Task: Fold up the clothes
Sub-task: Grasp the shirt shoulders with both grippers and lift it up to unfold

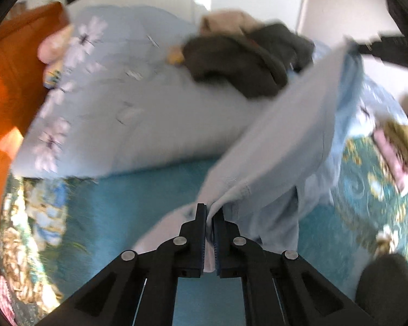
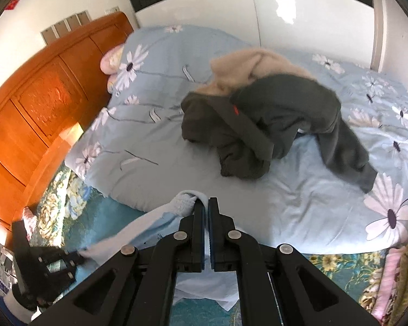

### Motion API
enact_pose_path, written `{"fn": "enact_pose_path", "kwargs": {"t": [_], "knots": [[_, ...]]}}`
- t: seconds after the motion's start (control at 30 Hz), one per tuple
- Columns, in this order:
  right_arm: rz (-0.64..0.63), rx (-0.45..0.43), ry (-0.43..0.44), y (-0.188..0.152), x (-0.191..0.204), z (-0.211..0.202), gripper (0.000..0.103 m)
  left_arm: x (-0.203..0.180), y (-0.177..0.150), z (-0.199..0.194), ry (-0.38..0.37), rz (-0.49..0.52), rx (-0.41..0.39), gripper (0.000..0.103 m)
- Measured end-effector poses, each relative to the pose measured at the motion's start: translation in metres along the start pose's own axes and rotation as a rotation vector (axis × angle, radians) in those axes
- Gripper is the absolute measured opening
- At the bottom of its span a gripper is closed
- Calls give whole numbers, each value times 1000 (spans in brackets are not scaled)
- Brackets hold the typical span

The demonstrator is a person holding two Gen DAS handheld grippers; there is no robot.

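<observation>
Shirt (image 1: 293, 141), pale blue, held stretched above bed (image 2: 258, 206): left gripper (image 1: 210, 217) and right gripper (image 2: 206, 203), jaws clamped on cloth. Tension to be kept even; heap of dark clothes (image 2: 258, 130) on bed to be avoided.

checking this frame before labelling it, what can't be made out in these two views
- Pale blue garment: left wrist view, motion blur and bunching hide its type; the right wrist view cuts it off behind the right gripper.
- Beige fleece garment: the crumpled dark grey garment covers its lower part.
- Folded pink and olive stack: cut by the image edge, count unclear.
- Left gripper: cloth covers the pads' contact.
</observation>
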State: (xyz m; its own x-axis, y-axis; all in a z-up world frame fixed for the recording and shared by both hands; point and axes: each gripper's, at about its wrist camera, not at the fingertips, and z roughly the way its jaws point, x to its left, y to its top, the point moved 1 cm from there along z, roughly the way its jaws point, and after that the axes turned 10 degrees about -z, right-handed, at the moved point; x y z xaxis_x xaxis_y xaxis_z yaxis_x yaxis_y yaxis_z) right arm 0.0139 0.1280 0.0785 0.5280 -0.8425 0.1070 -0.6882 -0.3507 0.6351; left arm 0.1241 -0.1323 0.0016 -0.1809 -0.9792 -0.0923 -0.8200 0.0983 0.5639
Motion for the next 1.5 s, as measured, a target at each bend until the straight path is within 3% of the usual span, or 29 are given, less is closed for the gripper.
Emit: {"fn": "enact_pose_path", "kwargs": {"t": [0.3, 0.57, 0.73, 1.03, 1.2, 1.33, 1.43, 1.5], "knots": [[-76, -169, -36, 36, 22, -96, 2, 17, 60, -89, 64, -52, -226, 5], [-165, -325, -91, 50, 44, -197, 2, -3, 88, -183, 105, 12, -398, 5], [-203, -381, -109, 43, 51, -242, 2, -15, 86, -233, 79, 25, -472, 5], [-264, -504, -90, -4, 58, -330, 2, -39, 48, -340, 46, 134, -610, 5], [-332, -581, -60, -11, 69, -386, 2, -36, 53, -401, 12, 181, -636, 5], [-367, -624, -13, -1, 74, -417, 2, -30, 67, -425, 4, 210, -626, 5], [-367, -582, 11, 16, 70, -403, 2, -20, 85, -398, 25, 206, -568, 9], [-345, -488, 15, 29, 63, -363, 2, -9, 98, -348, 21, 164, -475, 9]]}}
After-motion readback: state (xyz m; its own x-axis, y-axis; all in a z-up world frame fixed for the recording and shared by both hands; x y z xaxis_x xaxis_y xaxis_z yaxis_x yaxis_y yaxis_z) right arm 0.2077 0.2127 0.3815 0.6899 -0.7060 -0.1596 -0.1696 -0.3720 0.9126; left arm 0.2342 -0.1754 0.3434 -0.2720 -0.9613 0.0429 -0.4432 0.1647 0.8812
